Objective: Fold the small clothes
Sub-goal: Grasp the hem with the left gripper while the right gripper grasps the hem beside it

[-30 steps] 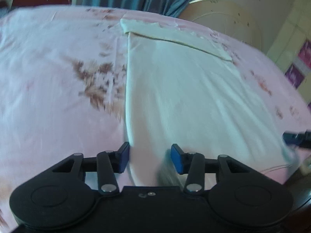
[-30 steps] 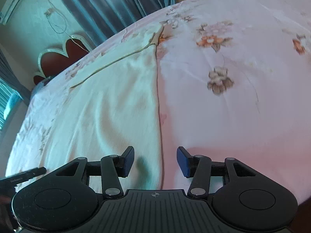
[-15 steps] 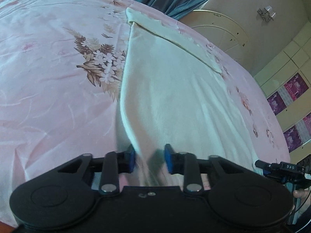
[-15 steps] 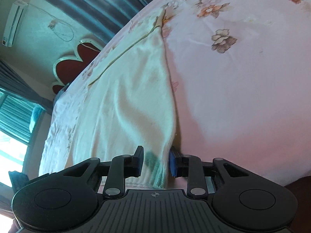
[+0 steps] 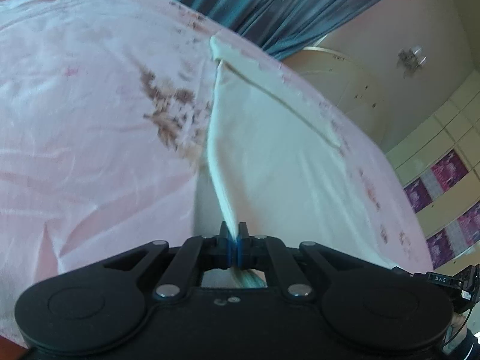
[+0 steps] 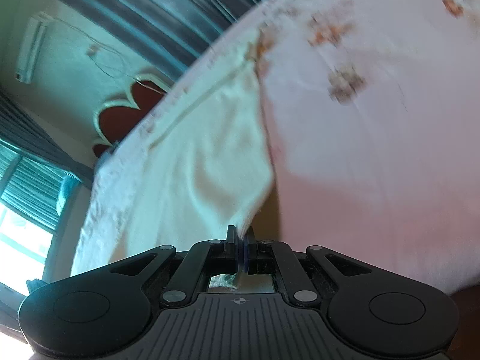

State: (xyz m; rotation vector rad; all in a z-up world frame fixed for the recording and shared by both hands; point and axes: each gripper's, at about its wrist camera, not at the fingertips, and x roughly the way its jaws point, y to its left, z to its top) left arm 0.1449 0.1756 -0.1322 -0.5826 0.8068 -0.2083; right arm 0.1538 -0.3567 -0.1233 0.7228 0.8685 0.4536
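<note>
While the cream garment lies on the pink floral bed, my left gripper fingers pinched tight on 1 near corner, my right gripper clamped on the other.

Motion blur smears the floral print of the bedsheet in both views, so its flowers cannot be made out. The pinched corner of the cream garment vanishes between the pads of the left tool; its other near corner likewise vanishes inside the right tool. The red headboard is partly hidden by the bed. The frame edge cuts the curtain.
</note>
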